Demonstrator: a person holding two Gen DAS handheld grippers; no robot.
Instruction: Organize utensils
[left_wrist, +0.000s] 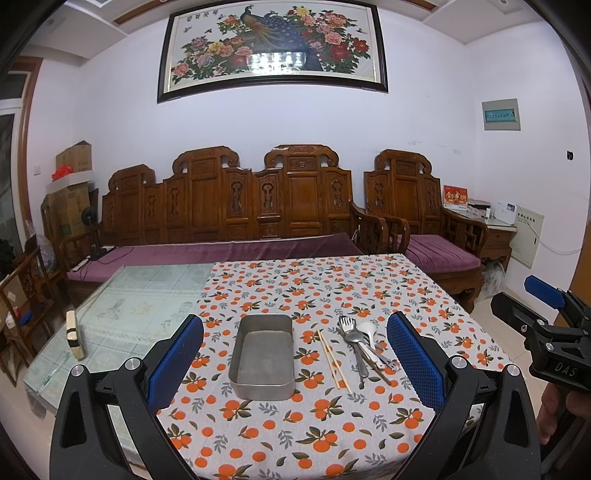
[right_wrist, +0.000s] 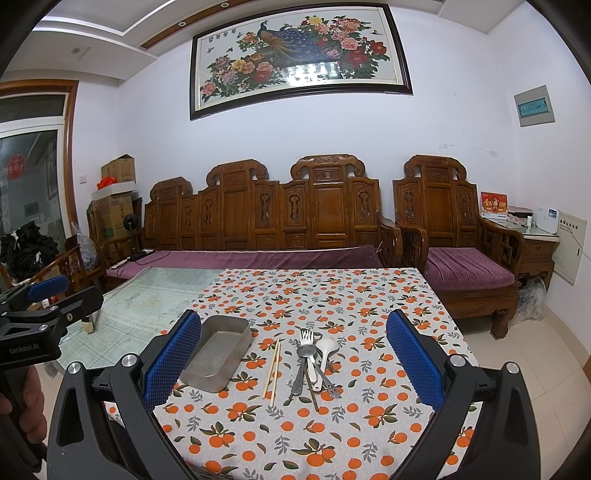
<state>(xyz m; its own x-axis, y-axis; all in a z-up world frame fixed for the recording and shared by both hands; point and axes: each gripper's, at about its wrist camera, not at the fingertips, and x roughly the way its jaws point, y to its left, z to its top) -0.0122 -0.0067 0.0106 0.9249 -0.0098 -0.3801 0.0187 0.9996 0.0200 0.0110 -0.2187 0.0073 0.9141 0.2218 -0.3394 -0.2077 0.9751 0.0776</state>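
Observation:
An empty metal tray (left_wrist: 263, 356) stands on the orange-print tablecloth (left_wrist: 325, 284); it also shows in the right wrist view (right_wrist: 218, 350). To its right lie a pair of wooden chopsticks (left_wrist: 334, 358) (right_wrist: 272, 365) and a pile of utensils (left_wrist: 364, 345) (right_wrist: 314, 360): a fork, metal spoons and a white plastic spoon. My left gripper (left_wrist: 295, 362) is open and empty, held above the near table edge facing the tray. My right gripper (right_wrist: 293, 365) is open and empty, facing the pile. Each gripper shows at the edge of the other's view (left_wrist: 546, 325) (right_wrist: 40, 306).
The left part of the table is bare glass (left_wrist: 122, 314) with a small wooden block (left_wrist: 75, 334) on it. A carved wooden sofa (left_wrist: 229, 218) with purple cushions stands behind the table, an armchair (left_wrist: 424, 221) to its right. Cardboard boxes (left_wrist: 72, 184) are stacked at the far left.

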